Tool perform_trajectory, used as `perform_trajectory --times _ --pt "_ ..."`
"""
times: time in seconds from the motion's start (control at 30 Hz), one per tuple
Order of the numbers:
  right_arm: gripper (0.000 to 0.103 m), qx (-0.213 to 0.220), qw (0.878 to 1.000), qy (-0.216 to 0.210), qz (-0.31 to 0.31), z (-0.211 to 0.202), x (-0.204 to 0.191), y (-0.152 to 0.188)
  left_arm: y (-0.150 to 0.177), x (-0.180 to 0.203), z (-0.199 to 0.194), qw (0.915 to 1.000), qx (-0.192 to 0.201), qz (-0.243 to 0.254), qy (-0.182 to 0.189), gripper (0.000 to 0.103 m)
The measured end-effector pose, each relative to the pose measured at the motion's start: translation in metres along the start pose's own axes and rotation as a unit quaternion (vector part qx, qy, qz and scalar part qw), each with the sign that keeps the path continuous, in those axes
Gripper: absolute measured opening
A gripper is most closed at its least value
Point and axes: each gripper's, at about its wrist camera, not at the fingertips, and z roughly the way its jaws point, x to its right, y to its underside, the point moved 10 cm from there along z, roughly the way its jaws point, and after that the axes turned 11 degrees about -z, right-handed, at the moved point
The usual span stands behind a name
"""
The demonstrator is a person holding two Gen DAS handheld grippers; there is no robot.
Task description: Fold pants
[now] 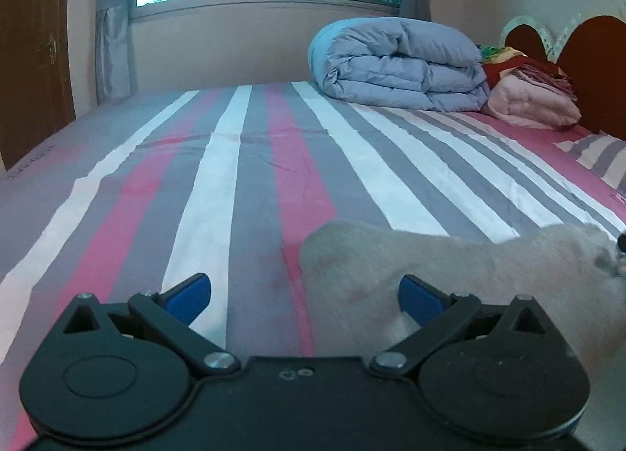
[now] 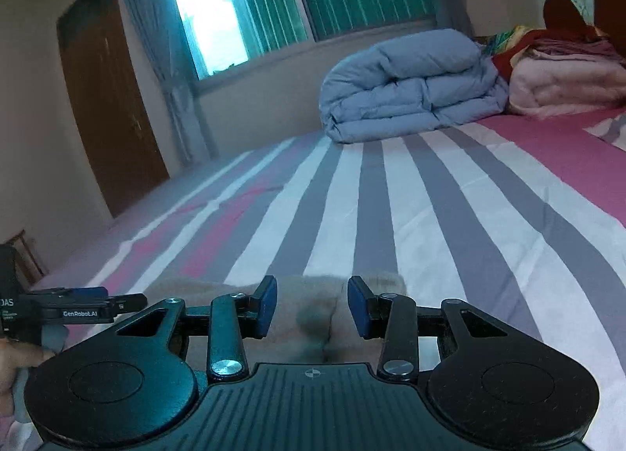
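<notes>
Beige fleece pants [image 1: 450,267] lie on the striped bed, low and to the right in the left wrist view. My left gripper [image 1: 305,290] is open wide; its right blue pad [image 1: 418,296] hovers over the edge of the cloth and its left pad over bare sheet. In the right wrist view the pants [image 2: 187,294] bunch up between the blue pads of my right gripper [image 2: 311,306], filling the gap, so it is shut on them. The left gripper [image 2: 98,294] shows at the left edge, with a hand [image 2: 19,357] behind it.
The striped bedsheet [image 1: 234,177] stretches ahead. A rolled grey-blue duvet [image 1: 399,63] and a pink blanket pile [image 1: 536,102] sit at the far side by the headboard [image 1: 594,71]. A window with curtains and a brown door [image 2: 105,106] lie beyond the bed.
</notes>
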Motion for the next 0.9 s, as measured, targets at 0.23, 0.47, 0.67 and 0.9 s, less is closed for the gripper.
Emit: perform_trajectory --times 0.23,0.47,0.67,0.9 --pt "0.041 -0.039 0.999 0.014 -0.016 -0.015 -0.012 0.019 0.016 0.002 -0.008 0.9992 -0.034 0.004 -0.023 0.097" --pt "0.063 -0.011 0.999 0.012 0.049 -0.051 0.013 0.007 0.024 0.008 -0.034 0.9991 -0.035 0.016 -0.02 0.097" --pt "0.063 -0.019 0.996 0.007 0.082 -0.078 0.026 0.013 0.04 0.013 -0.048 0.9984 -0.045 0.027 -0.021 0.097" --pt "0.063 -0.04 0.992 -0.011 0.116 -0.087 0.032 0.027 0.056 0.008 -0.056 0.9981 -0.054 0.026 -0.013 0.097"
